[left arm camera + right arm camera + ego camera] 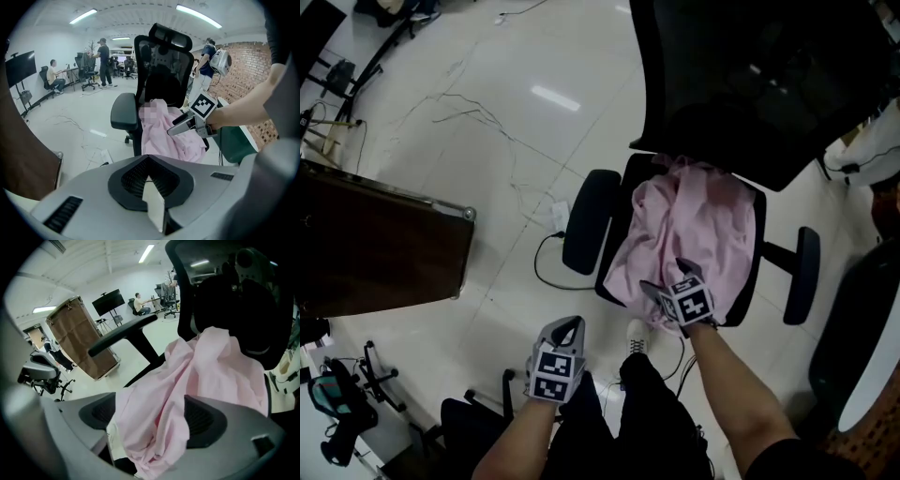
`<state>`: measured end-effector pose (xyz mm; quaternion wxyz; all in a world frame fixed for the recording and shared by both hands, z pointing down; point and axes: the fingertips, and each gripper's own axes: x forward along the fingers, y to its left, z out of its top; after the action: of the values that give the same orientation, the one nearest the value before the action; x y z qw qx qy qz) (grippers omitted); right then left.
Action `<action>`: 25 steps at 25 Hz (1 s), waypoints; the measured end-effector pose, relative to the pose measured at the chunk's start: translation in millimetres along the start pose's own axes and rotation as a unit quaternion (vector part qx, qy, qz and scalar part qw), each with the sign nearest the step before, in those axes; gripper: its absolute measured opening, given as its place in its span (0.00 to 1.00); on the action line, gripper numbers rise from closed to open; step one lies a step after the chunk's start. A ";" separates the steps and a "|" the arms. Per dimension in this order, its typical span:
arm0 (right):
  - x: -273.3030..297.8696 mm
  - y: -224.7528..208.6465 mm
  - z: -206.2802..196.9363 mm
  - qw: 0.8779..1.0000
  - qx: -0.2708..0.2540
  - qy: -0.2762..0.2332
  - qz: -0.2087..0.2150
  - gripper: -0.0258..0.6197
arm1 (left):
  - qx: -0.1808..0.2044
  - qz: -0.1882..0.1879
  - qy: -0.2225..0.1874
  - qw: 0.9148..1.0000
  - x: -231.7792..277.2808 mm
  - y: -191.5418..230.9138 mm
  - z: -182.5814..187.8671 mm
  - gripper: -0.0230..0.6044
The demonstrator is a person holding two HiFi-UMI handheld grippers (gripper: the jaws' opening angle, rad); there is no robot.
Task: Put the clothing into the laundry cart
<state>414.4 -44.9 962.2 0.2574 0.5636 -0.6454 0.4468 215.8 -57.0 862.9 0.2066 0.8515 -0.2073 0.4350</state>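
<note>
A pink garment (689,234) lies crumpled on the seat of a black office chair (741,84). My right gripper (667,279) is at the garment's near edge, jaws spread wide. In the right gripper view a fold of the pink garment (187,380) lies between the pads (206,420), which stand off it; the right gripper (150,420) is open. The brown laundry cart (384,248) with a metal rim stands on the floor far to the left. My left gripper (565,328) hangs low over the floor left of the chair, shut and empty; its view shows the pink garment (161,138) and the right gripper (180,127).
The chair's armrests (589,220) stick out on both sides of the seat. A black cable and a white adapter (558,217) lie on the tiled floor beside it. Another chair base (469,412) sits at lower left. People work at desks (58,77) far back.
</note>
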 end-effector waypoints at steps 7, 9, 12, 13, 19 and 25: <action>49.5 -9.5 -6.4 1.000 0.015 0.010 -0.010 0.79 | -0.025 0.006 0.006 1.000 34.2 12.6 -19.4 0.04; 57.5 -12.3 -8.4 1.000 0.020 0.017 -0.012 0.79 | -0.030 0.004 0.006 1.000 41.4 15.3 -22.1 0.04; 70.2 -14.9 -14.7 0.999 0.017 0.036 -0.013 0.79 | -0.039 0.003 0.006 0.999 49.8 18.5 -24.1 0.04; 75.4 -15.0 -18.8 0.999 0.012 0.045 -0.013 0.79 | -0.041 0.003 0.006 0.999 52.0 19.4 -24.5 0.04; 97.0 -17.2 -40.7 0.992 -0.060 0.103 -0.029 0.72 | -0.039 -0.002 0.008 0.999 53.8 22.2 -24.7 0.04; 73.0 10.4 -30.8 0.995 0.013 0.078 0.062 0.16 | -0.034 -0.010 0.000 0.999 40.2 16.8 -18.1 0.04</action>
<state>382.2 -54.8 1034.6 0.2716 0.4889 -0.6513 0.5128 216.5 -68.3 908.8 0.2396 0.8460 -0.2135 0.4258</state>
